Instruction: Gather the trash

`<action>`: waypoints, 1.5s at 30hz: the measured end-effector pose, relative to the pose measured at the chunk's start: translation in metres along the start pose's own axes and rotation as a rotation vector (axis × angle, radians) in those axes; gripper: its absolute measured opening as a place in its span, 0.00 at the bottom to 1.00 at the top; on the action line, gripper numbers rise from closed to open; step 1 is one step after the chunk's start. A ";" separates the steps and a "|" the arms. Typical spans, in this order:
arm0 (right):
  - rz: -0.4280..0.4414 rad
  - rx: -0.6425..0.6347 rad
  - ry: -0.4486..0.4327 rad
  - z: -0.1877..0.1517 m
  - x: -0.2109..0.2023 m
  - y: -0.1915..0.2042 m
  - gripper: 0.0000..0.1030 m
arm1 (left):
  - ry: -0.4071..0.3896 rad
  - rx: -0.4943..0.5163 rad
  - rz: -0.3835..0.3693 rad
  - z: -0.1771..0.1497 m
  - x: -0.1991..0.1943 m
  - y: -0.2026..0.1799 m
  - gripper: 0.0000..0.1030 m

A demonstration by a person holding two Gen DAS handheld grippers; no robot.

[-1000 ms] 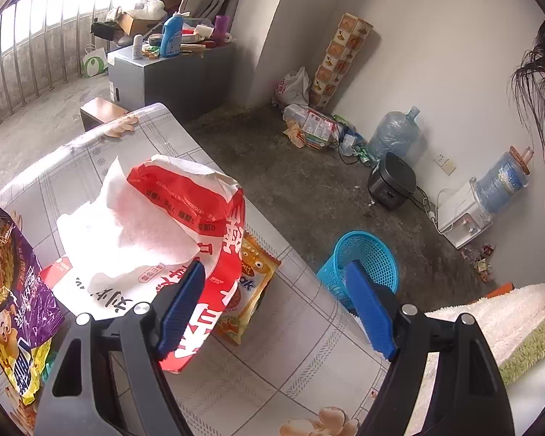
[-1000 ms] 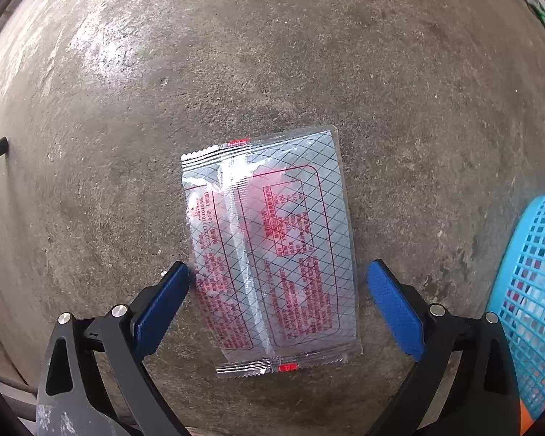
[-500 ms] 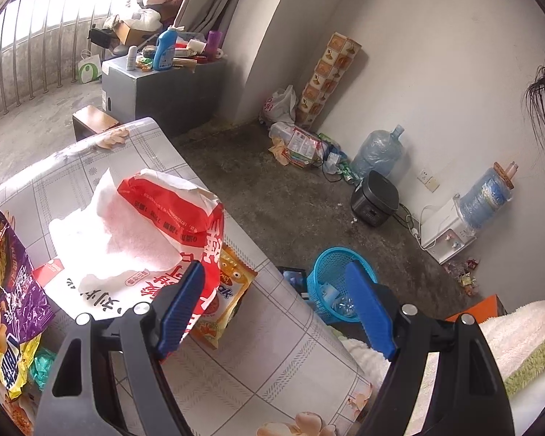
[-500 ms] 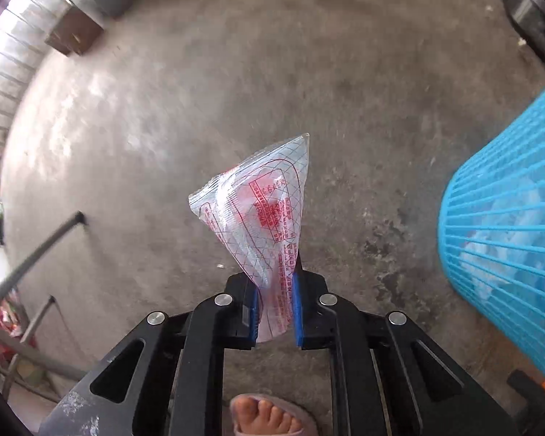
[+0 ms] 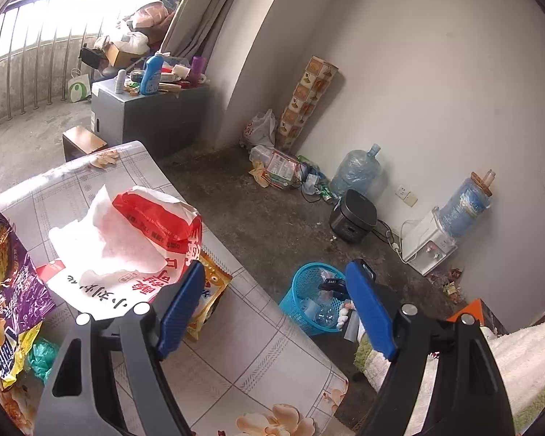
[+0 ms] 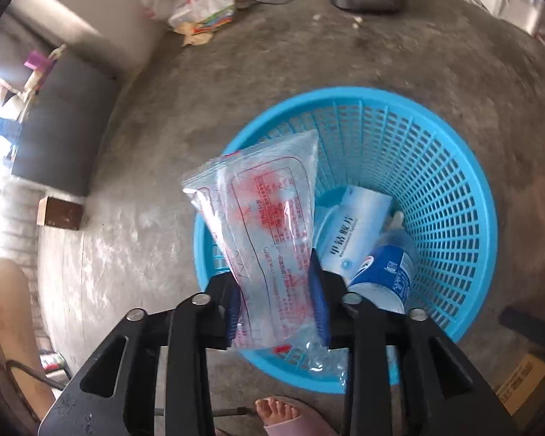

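Observation:
My right gripper [image 6: 275, 301] is shut on a clear plastic wrapper with red print [image 6: 269, 225] and holds it over the near rim of a blue mesh basket [image 6: 454, 189]. The basket holds a white box [image 6: 356, 229] and a blue-and-white bottle [image 6: 385, 272]. In the left wrist view my left gripper [image 5: 276, 312] is open and empty above a patterned table [image 5: 243, 356]. On the table lie a red-and-white bag [image 5: 127, 239], a yellow snack packet [image 5: 210, 290] and a purple snack bag [image 5: 7, 290]. The basket also shows on the floor [image 5: 301, 279].
A grey cabinet [image 5: 145, 109] with bottles stands at the back. A trash pile [image 5: 279, 167], a water jug [image 5: 356, 170], a dark cooker [image 5: 352, 214] and a water dispenser [image 5: 432, 239] line the wall. My bare foot [image 6: 283, 414] is beside the basket.
My right gripper closed on the wrapper on the floor, lifted it and carried it over the blue basket. My left gripper stayed open and drew back a little from the table.

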State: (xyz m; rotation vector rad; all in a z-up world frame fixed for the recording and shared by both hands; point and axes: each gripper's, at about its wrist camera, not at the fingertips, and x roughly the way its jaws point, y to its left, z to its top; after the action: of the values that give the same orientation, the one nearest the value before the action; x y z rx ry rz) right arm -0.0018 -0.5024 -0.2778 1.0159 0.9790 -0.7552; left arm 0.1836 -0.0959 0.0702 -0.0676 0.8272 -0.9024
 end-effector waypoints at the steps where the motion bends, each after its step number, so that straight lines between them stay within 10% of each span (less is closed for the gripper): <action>1: 0.001 0.027 0.024 0.001 0.007 -0.007 0.41 | 0.003 -0.003 0.004 -0.001 -0.002 0.000 0.75; 7: -0.029 0.089 -0.029 -0.003 -0.016 -0.009 0.71 | -0.019 -0.016 0.016 -0.007 -0.019 -0.007 0.75; 25: 0.086 -0.139 -0.298 -0.083 -0.197 0.018 0.73 | -0.161 -0.074 0.075 -0.039 -0.083 -0.022 0.94; 45: 0.151 -0.579 -0.371 -0.157 -0.212 0.126 0.92 | -0.225 -0.085 0.307 -0.043 -0.081 0.002 0.95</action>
State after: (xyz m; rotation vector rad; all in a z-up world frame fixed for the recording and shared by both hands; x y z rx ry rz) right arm -0.0211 -0.2961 -0.0721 0.4181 0.7230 -0.4667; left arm 0.1291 -0.0243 0.0889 -0.1111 0.6436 -0.5590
